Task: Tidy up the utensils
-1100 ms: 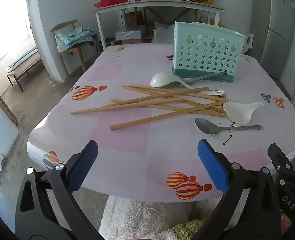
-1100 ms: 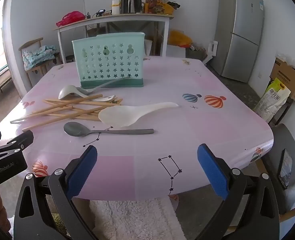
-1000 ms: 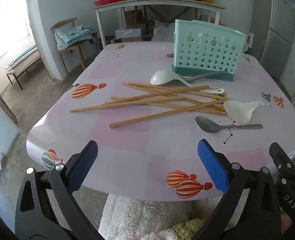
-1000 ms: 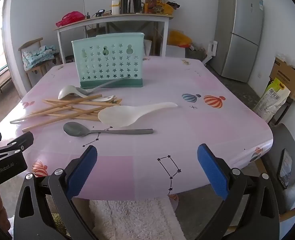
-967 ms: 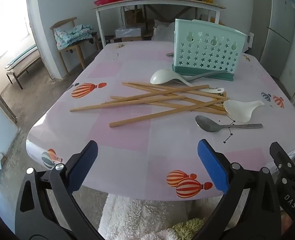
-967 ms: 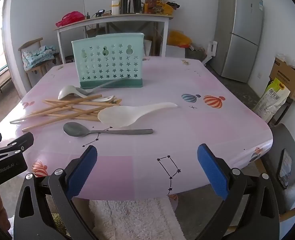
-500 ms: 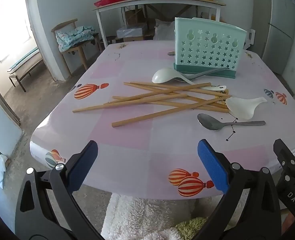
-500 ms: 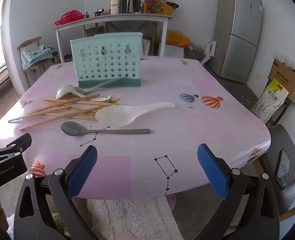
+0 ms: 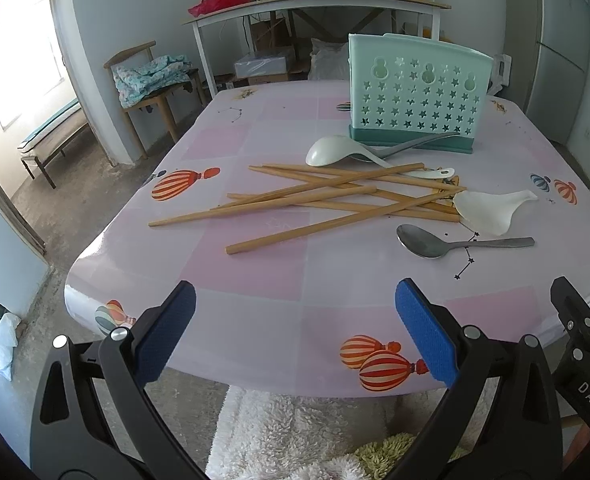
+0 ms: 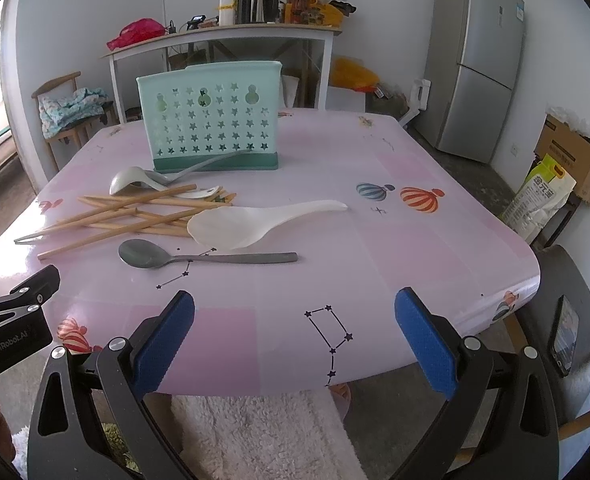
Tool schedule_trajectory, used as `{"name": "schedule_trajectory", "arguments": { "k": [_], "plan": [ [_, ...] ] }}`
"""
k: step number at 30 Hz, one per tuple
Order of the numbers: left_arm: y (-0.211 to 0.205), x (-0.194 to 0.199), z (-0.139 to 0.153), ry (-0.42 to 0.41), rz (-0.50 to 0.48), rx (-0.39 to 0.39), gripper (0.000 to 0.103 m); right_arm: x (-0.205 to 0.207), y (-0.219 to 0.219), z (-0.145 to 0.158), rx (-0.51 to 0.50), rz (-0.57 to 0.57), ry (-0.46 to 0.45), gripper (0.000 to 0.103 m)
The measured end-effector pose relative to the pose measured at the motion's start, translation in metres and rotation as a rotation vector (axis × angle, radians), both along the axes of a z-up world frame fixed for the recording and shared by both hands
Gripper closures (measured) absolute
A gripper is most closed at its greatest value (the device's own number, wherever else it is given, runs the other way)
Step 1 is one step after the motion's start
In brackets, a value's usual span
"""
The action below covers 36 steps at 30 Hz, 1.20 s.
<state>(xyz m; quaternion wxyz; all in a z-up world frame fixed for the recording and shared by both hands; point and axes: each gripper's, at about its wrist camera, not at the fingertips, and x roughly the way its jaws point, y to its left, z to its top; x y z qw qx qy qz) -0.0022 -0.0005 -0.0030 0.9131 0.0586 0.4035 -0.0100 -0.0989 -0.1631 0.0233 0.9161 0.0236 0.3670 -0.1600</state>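
A mint green holder (image 9: 417, 98) (image 10: 211, 118) with star holes stands upright at the far side of the pink table (image 9: 255, 280) (image 10: 375, 248). In front of it lie several wooden chopsticks (image 9: 295, 204) (image 10: 127, 216), a white soup spoon (image 9: 335, 150) (image 10: 129, 178), a white rice paddle (image 9: 487, 210) (image 10: 247, 222) and a metal spoon (image 9: 447, 243) (image 10: 183, 256). A second metal utensil (image 9: 411, 145) leans against the holder's base. My left gripper (image 9: 295, 332) and right gripper (image 10: 295, 332) both hang open at the table's near edge, with nothing between their fingers.
A white fluffy rug (image 9: 295, 432) lies on the floor below the table edge. A wooden chair (image 9: 151, 80) with cloth stands at the back left, a side table (image 10: 223, 36) with bottles behind, and a grey fridge (image 10: 475, 60) at the right. A dark chair (image 10: 567, 320) sits near the right corner.
Both grippers have shifted slightly, so the table scene sits a little differently in each view. The utensils have not moved. Both grippers stay open.
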Motion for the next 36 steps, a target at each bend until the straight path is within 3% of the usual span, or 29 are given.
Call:
{"name": "schedule_trajectory", "arguments": {
  "k": [36],
  "plan": [
    [0.0058, 0.0002, -0.0072, 0.025, 0.027, 0.021, 0.007, 0.0013, 0.0020, -0.0033, 0.003, -0.002, 0.015, 0.005]
  ]
}}
